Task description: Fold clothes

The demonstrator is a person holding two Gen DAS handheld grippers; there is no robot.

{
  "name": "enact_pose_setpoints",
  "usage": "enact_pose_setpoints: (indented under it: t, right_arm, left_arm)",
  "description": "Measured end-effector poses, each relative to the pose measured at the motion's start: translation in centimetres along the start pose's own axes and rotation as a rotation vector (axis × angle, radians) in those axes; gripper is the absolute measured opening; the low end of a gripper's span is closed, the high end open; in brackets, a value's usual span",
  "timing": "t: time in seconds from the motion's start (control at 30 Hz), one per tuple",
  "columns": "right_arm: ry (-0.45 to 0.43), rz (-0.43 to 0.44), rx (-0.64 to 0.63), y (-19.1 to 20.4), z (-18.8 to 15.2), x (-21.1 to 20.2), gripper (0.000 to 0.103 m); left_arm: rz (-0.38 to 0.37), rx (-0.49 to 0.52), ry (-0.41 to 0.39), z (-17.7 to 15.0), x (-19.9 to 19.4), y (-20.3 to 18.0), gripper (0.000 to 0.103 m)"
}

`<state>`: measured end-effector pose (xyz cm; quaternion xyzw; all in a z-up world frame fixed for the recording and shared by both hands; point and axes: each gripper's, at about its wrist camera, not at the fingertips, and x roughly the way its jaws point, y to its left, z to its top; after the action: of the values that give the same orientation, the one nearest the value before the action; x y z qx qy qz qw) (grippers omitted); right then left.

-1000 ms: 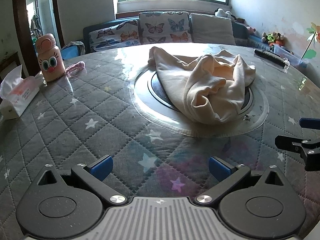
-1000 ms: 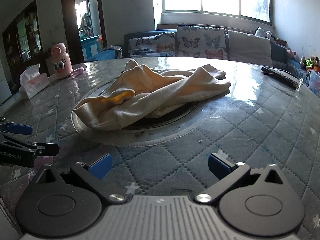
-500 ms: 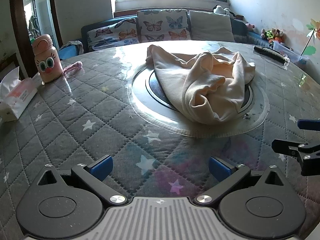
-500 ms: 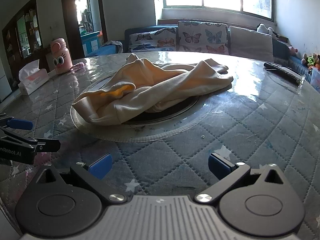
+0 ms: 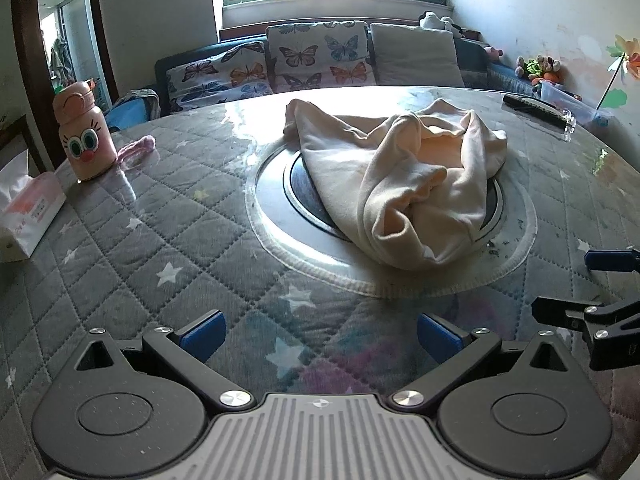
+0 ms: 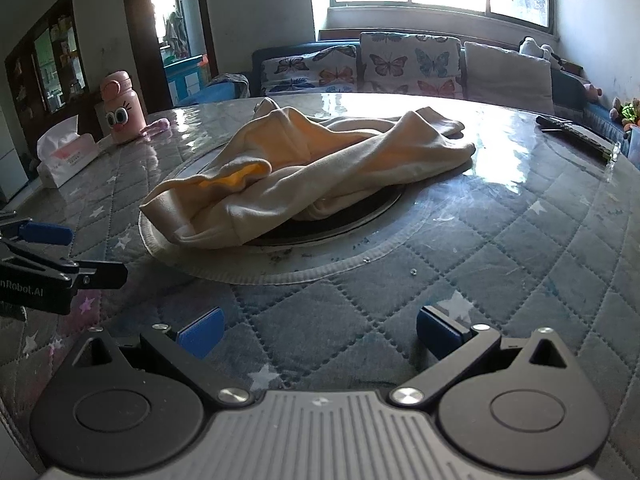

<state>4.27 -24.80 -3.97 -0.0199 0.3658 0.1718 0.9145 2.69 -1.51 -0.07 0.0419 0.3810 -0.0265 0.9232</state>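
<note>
Crumpled garment on the round table's centre disc, both grippers short of it.

The garment [image 5: 404, 184] lies heaped across the turntable [image 5: 276, 208] at the middle of the table [image 5: 168, 240]. Left gripper [image 5: 318, 330] and right gripper [image 6: 318, 330] hover over the near edge, side by side, apart from the cloth. At far left stand a bottle [image 5: 82, 136] and, nearer, a tissue box [image 5: 28, 216]. A remote control [image 5: 534, 110] lies far right; a sofa [image 5: 320, 60] runs behind.
</note>
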Motion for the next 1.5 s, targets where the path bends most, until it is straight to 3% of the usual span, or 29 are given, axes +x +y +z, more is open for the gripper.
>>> enact_pose_setpoints:
  t: [0.33, 0.63, 0.8, 1.0, 1.07, 1.13, 1.17, 1.2, 1.23, 1.5]
  right_arm:
    - [0.006, 0.000, -0.003, -0.8, 1.7, 0.7, 0.103]
    - [-0.005, -0.029, 0.030, -3.1, 4.1, 1.4, 0.103]
    - [-0.016, -0.043, 0.077, -5.0, 5.7, 2.1, 0.103]
    - [-0.032, -0.052, 0.142, -7.2, 7.5, 2.7, 0.102]
    - [-0.032, -0.049, 0.163, -7.8, 8.1, 3.2, 0.099]
    - [-0.029, -0.046, 0.183, -8.2, 8.9, 3.9, 0.094]
    - [-0.029, -0.040, 0.192, -8.4, 9.2, 4.1, 0.093]
    - [-0.029, -0.035, 0.201, -8.5, 9.6, 4.4, 0.092]
    - [-0.031, -0.027, 0.208, -8.5, 9.9, 4.7, 0.090]
    - [-0.004, 0.039, 0.195, -7.1, 12.2, 8.5, 0.063]
  left_arm:
    - [-0.013, 0.062, -0.054, 3.5, 0.2, -0.8, 0.103]
    - [-0.030, 0.142, -0.130, 9.1, 1.9, -3.4, 0.102]
    - [-0.075, 0.185, -0.138, 11.6, 4.3, -4.9, 0.096]
    - [-0.077, 0.233, -0.105, 13.0, 7.8, -6.4, 0.086]
    - [-0.081, 0.240, -0.091, 13.2, 8.8, -6.6, 0.075]
    - [-0.083, 0.248, -0.075, 13.3, 9.5, -6.6, 0.047]
    - [-0.085, 0.249, -0.069, 13.3, 9.8, -6.5, 0.038]
    - [-0.091, 0.245, -0.067, 13.3, 10.0, -6.3, 0.020]
    - [-0.096, 0.236, -0.067, 13.4, 9.9, -6.0, 0.011]
    - [-0.080, 0.167, -0.122, 13.3, 7.7, -3.0, 0.007]
